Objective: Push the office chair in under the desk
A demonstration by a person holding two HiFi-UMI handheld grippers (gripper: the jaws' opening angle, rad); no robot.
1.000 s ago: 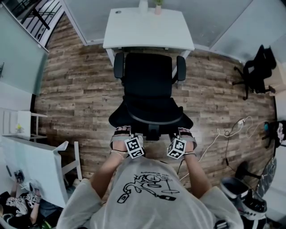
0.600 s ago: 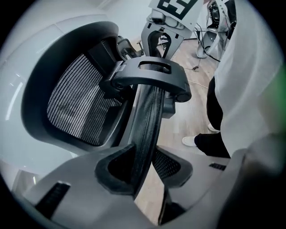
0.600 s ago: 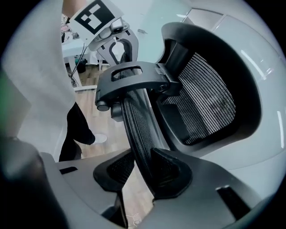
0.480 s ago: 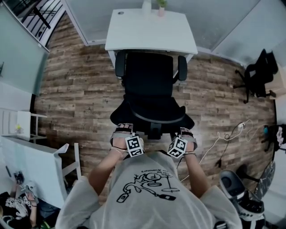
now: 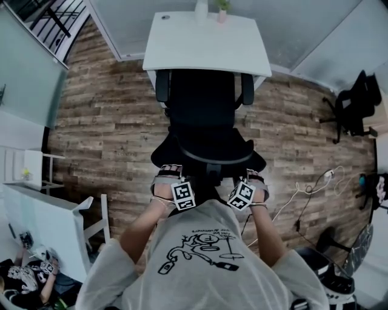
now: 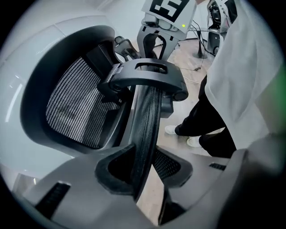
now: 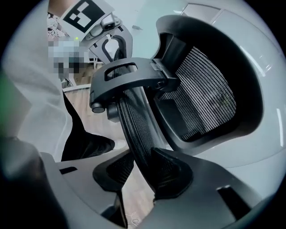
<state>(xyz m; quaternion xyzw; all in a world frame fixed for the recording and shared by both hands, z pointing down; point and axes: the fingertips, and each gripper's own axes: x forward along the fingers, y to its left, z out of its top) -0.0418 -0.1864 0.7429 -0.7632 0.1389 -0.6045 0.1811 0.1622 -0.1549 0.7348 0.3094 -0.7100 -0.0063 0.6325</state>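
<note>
In the head view the black office chair (image 5: 203,121) faces the white desk (image 5: 206,42). Its armrests reach the desk's front edge and part of the seat is under the top. My left gripper (image 5: 167,178) and right gripper (image 5: 254,180) sit at the two sides of the mesh backrest. In the left gripper view the backrest's edge (image 6: 145,129) runs between the jaws of the left gripper (image 6: 149,172), against one pad with floor showing beside the other. The right gripper (image 7: 140,172) straddles the backrest's other edge (image 7: 136,134) the same way. Both are open.
A second black chair (image 5: 351,100) stands at the far right. Cables (image 5: 309,181) lie on the wood floor to the right. White furniture (image 5: 42,212) fills the near left. A small plant (image 5: 221,9) stands at the desk's back edge. My legs and shoes (image 6: 192,134) are behind the chair.
The chair has rolled forward toward the desk, its seat and armrests now further under the top. Both grippers moved forward with the backrest.
</note>
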